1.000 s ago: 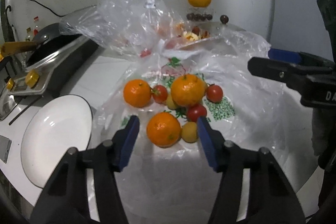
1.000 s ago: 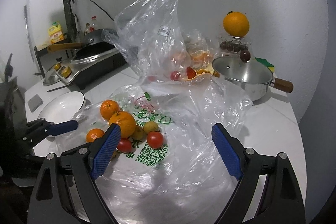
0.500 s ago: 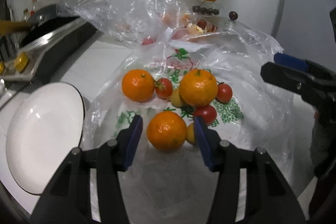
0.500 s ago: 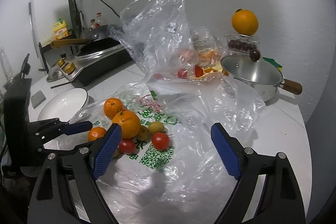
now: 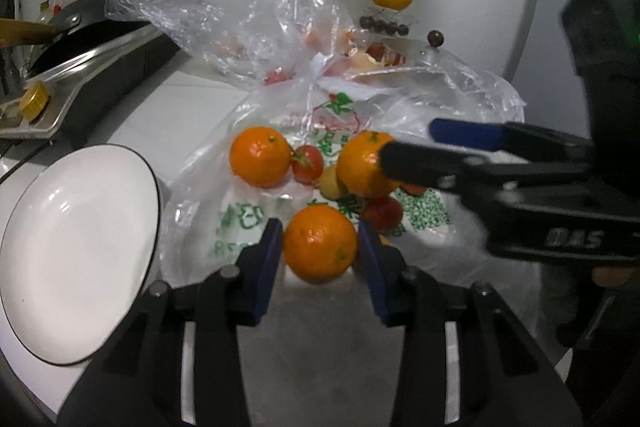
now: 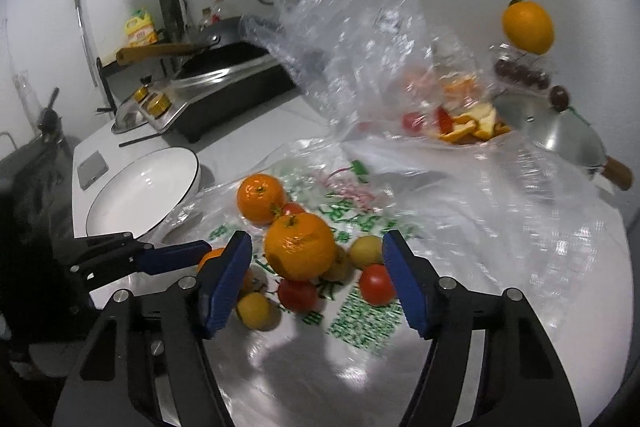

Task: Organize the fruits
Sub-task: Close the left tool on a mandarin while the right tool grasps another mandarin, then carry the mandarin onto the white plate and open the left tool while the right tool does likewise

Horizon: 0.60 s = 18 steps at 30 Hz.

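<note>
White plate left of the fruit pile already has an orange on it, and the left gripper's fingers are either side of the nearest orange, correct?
Not quite. The white plate is bare in the left wrist view. The rest holds: the left gripper, closing, has its fingers either side of the nearest orange.

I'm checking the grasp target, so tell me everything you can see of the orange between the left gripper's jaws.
The nearest orange is round, bright, with a dimpled, glossy peel and no stem showing. It rests on the printed plastic bag, nearest of the fruit pile, with a red tomato close behind it. The left gripper straddles it, its jaws closing, blue pads beside each flank; contact cannot be confirmed.
</note>
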{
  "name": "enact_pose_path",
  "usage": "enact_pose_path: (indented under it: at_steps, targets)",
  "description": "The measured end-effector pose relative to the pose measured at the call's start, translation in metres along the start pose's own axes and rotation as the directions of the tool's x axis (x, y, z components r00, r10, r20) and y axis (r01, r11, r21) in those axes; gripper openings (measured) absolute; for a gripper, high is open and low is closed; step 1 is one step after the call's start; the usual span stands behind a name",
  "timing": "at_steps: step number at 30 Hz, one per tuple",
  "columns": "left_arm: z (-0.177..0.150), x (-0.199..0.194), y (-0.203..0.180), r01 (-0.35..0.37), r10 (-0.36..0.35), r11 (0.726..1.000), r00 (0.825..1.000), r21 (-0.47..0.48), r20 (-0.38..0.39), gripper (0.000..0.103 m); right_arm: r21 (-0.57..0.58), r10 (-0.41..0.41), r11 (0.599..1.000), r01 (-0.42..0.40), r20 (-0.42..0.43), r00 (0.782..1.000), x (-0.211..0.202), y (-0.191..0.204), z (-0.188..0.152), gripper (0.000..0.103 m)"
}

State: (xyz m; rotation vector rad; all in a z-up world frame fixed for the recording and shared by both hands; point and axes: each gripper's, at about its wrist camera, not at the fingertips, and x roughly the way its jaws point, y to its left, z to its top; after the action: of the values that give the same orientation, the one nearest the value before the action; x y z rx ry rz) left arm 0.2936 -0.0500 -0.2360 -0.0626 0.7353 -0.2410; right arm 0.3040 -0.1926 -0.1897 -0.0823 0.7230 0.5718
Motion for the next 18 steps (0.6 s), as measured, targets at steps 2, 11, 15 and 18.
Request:
enact_pose_path:
  at_steps: [2, 11, 15, 18]
  targets:
    - [0.000, -0.002, 0.001, 0.005, -0.005, 1.000, 1.000, 0.000, 0.004, 0.040, -0.001, 0.009, 1.000, -0.009, -0.021, 1.000, 0.008, 0.002, 0.001, 0.071]
    - [0.001, -0.015, 0.004, 0.001, -0.001, 1.000, 1.000, 0.007, 0.027, 0.040, 0.021, 0.049, 0.999, -0.048, -0.072, 0.996, 0.029, 0.001, 0.000, 0.052]
    - [0.001, -0.021, 0.004, -0.004, 0.003, 1.000, 0.999, 0.006, 0.041, 0.040, 0.028, 0.043, 0.999, -0.041, -0.068, 0.997, 0.029, 0.000, -0.001, 0.049]
    - [0.002, -0.030, 0.006, -0.008, 0.007, 1.000, 0.998, 0.002, 0.062, 0.040, 0.032, 0.037, 0.999, -0.035, -0.054, 0.998, 0.023, -0.001, 0.000, 0.049]
